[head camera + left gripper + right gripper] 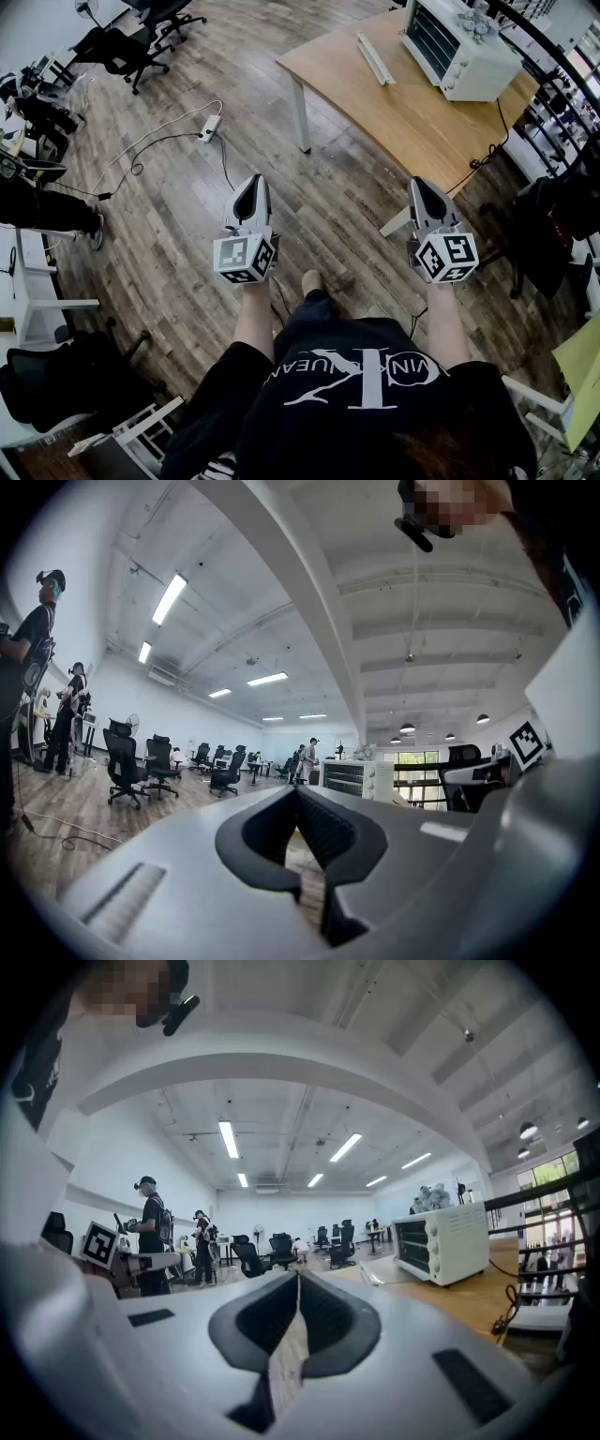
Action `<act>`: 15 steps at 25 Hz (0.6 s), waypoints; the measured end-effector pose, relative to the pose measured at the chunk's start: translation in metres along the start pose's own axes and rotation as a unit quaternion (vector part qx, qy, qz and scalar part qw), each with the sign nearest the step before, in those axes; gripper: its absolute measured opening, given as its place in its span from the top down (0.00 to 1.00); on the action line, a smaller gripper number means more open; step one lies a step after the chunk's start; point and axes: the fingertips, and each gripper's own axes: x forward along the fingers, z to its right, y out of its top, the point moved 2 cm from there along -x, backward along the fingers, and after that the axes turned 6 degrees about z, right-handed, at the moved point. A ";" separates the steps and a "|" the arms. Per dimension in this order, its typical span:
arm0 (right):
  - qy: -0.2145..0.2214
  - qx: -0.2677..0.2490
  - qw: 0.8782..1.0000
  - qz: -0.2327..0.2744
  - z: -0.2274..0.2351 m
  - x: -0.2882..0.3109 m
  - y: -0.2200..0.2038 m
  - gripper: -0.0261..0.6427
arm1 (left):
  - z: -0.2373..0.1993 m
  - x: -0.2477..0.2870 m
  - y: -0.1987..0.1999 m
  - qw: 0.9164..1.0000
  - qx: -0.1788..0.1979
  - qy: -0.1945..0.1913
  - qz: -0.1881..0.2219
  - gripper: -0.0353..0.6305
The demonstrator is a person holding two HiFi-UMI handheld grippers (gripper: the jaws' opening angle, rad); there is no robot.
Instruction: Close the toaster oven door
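Note:
A white toaster oven [461,45] stands at the far right end of a wooden table [403,112]. It also shows in the right gripper view [441,1241] and, small, in the left gripper view [361,778]. Its door [374,58] looks folded down flat in front of it. My left gripper [250,187] and right gripper [420,190] hover side by side over the wooden floor, well short of the table. In both gripper views the left gripper [298,794] and right gripper [298,1279] have their jaws pressed together with nothing between them.
A power strip [208,127] with trailing cables lies on the floor ahead left. Black office chairs [131,47] stand at the far left, and another chair [553,225] is at the right. The table's white leg [302,117] is ahead. Several people [150,1232] stand off to the side.

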 end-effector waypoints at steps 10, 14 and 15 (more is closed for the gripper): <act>-0.029 0.007 1.000 0.006 -0.002 0.048 -0.010 0.93 | -0.035 0.048 -0.010 0.999 0.001 -0.034 -0.014 0.93; -0.044 0.006 0.999 0.009 -0.006 0.062 -0.015 0.93 | -0.046 0.064 -0.013 0.998 0.003 -0.058 -0.016 0.93; -0.047 0.005 0.999 0.009 -0.007 0.064 -0.016 0.93 | -0.049 0.067 -0.013 0.998 0.003 -0.063 -0.017 0.93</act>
